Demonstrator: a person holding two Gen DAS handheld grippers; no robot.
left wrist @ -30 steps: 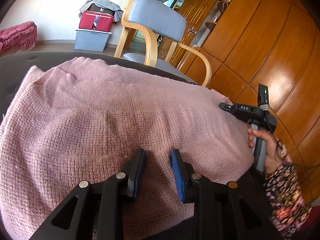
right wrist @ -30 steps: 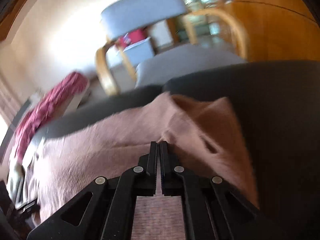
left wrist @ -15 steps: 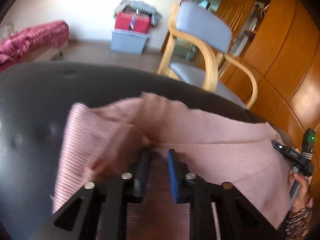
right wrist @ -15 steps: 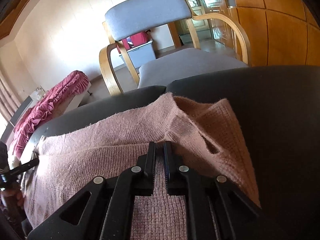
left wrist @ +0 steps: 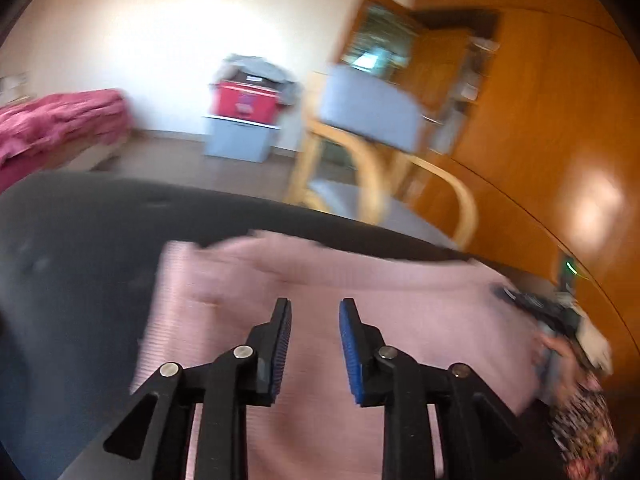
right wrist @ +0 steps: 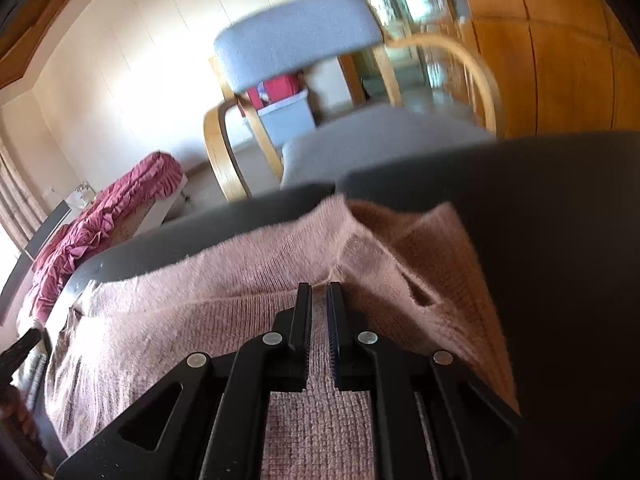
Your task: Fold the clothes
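1. Pink knit: the sweater (left wrist: 360, 312) lies spread on a dark tabletop (left wrist: 80, 240), its long axis running left to right across the person's front, with one edge turned back on itself along the far side, as the right wrist view (right wrist: 360, 248) shows.
2. In the left wrist view, the left tool (left wrist: 314, 316) hovers above the near middle of the cloth with its fingers well apart and nothing between them; blur makes it hard to say whether the tips brush the knit.
3. In its own view, the right tool (right wrist: 319, 300) points at the raised fold near the sweater's right end. Its fingers stand only a narrow slit apart, with knit showing through the slit below. I cannot tell whether any cloth is pinched there or whether the tool has let go.
4. Seen from the left wrist view, the right tool's body and the hand (left wrist: 556, 348) holding it sit at the sweater's far right edge, so the right arm is nearer that end, and the left arm nearer the middle and left end.
5. Judging by how it lies, the garment is partly folded lengthways; any further fold would likely bring one end across the long axis toward the other.
6. Beyond the tabletop stands a grey-cushioned wooden chair (right wrist: 296, 40).
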